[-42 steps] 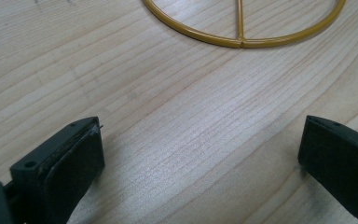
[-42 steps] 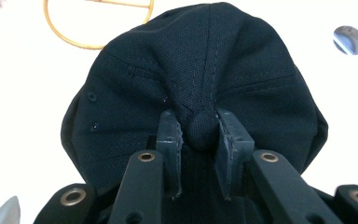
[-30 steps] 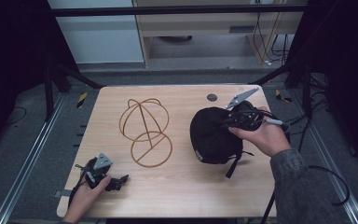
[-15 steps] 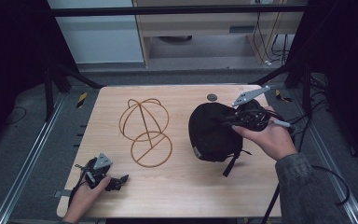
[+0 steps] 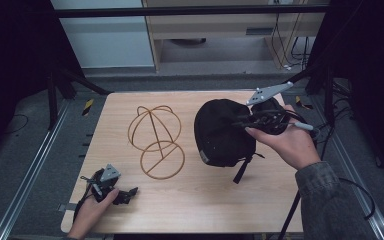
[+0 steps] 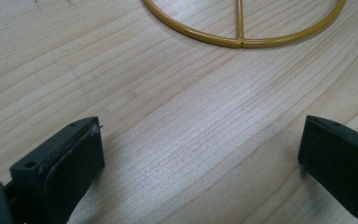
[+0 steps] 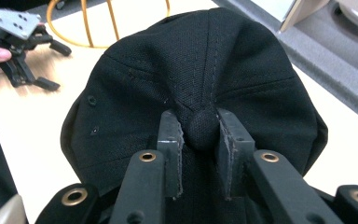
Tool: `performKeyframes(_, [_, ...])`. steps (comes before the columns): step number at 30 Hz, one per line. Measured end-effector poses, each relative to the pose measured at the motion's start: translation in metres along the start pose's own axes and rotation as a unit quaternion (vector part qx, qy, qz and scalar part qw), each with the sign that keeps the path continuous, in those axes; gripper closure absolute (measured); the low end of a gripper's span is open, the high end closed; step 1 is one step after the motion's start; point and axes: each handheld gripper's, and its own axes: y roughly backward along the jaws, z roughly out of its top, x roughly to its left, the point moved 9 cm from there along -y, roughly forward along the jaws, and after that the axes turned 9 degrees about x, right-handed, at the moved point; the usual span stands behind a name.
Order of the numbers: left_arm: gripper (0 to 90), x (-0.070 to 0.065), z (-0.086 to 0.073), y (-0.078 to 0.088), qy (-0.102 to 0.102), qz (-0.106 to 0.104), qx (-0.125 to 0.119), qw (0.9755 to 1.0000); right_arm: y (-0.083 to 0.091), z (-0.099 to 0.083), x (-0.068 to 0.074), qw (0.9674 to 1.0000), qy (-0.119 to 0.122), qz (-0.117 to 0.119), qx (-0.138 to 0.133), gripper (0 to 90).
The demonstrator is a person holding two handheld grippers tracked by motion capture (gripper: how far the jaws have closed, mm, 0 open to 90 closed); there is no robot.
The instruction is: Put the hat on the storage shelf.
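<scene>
From above, the right tongs grip a black cap by its crown at the right side of the wooden surface; the cap hangs from them beside a gold wire stand. The left tongs rest near the surface's front left corner, well apart from the cap.

Along the left tongs, the jaws stand wide apart over bare wood, with the stand's base ring ahead.

Along the right tongs, both jaws are clenched on the cap's top button, the cap spreading beyond them.
</scene>
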Motion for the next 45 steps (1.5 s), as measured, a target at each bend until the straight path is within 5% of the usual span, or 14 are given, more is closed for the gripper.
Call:
performKeyframes(17, [0.0, 0.0, 0.0, 0.0, 0.0, 0.0, 0.002, 1.0, 0.017, 0.05, 0.015, 0.9994, 0.029, -0.008, -0.019, 73.6])
performKeyframes(45, [0.0, 0.0, 0.0, 0.0, -0.001, 0.0, 0.001, 1.0, -0.002, 0.121, 0.054, 0.997, 0.069, 0.016, -0.03, 73.5])
